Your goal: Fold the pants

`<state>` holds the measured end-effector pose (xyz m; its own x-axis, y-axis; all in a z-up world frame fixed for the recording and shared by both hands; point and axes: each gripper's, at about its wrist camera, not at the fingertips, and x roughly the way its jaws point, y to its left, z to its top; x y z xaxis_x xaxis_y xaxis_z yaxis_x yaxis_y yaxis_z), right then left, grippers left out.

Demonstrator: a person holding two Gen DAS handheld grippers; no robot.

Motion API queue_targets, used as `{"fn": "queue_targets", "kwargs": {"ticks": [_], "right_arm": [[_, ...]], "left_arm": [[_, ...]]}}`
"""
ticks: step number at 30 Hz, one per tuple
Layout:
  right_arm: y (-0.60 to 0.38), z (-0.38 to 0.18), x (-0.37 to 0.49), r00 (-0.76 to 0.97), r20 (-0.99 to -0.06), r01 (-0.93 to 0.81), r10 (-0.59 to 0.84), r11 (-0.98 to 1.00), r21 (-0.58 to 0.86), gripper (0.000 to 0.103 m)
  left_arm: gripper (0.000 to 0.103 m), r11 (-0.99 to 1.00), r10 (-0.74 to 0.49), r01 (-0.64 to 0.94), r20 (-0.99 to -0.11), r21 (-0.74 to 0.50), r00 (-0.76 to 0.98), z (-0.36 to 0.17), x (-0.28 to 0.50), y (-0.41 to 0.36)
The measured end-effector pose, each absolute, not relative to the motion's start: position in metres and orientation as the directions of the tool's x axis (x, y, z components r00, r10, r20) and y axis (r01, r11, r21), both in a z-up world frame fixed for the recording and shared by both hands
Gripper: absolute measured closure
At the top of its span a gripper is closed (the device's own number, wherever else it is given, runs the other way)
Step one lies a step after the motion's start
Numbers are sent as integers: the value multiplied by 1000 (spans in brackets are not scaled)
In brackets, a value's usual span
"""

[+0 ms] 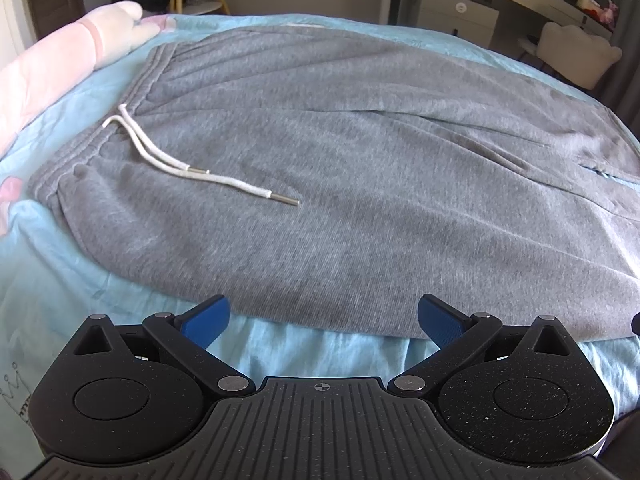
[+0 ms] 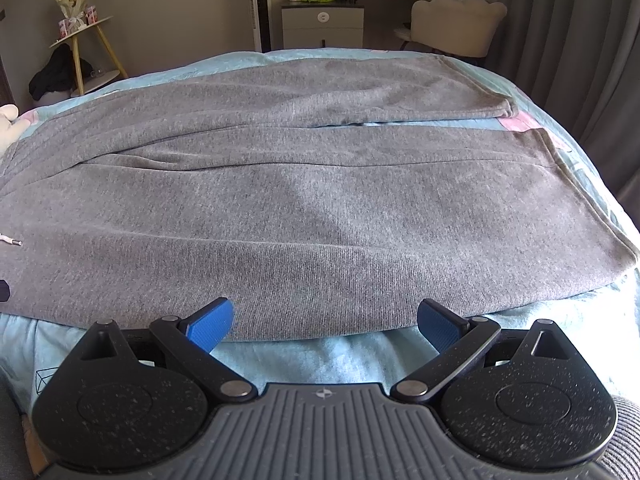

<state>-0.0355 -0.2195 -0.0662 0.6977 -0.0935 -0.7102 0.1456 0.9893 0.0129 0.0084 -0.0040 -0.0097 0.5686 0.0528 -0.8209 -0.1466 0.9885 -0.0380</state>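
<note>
Bedroom with a light-blue bedsheet [image 1: 60, 280], grey pants [image 1: 340, 184] spread flat across it just ahead of both claws, legs side by side and apart, presumably laid out so one leg can be folded over the other; white drawstring [image 1: 160, 156] lying loose ahead and to the left of the left gripper [image 1: 323, 316], pink pillow [image 1: 52, 76] further left. Both claws spread wide and holding nothing, right gripper [image 2: 325, 318] likewise poised at the near hem edge, seemingly ready to pinch it; no containers visible.

Pants [image 1: 360, 184] run off the right edge — drawstring [image 2: 10, 240] cropped at left.
</note>
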Motion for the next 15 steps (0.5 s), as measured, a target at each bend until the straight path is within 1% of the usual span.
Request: {"fn": "queue_targets", "kwargs": {"ticks": [15], "right_arm": [[-221, -66, -35, 702, -709, 142, -70, 989, 43, 4]], "left_arm": [[0, 987, 65, -158, -825, -29, 562, -10, 9, -5]]}}
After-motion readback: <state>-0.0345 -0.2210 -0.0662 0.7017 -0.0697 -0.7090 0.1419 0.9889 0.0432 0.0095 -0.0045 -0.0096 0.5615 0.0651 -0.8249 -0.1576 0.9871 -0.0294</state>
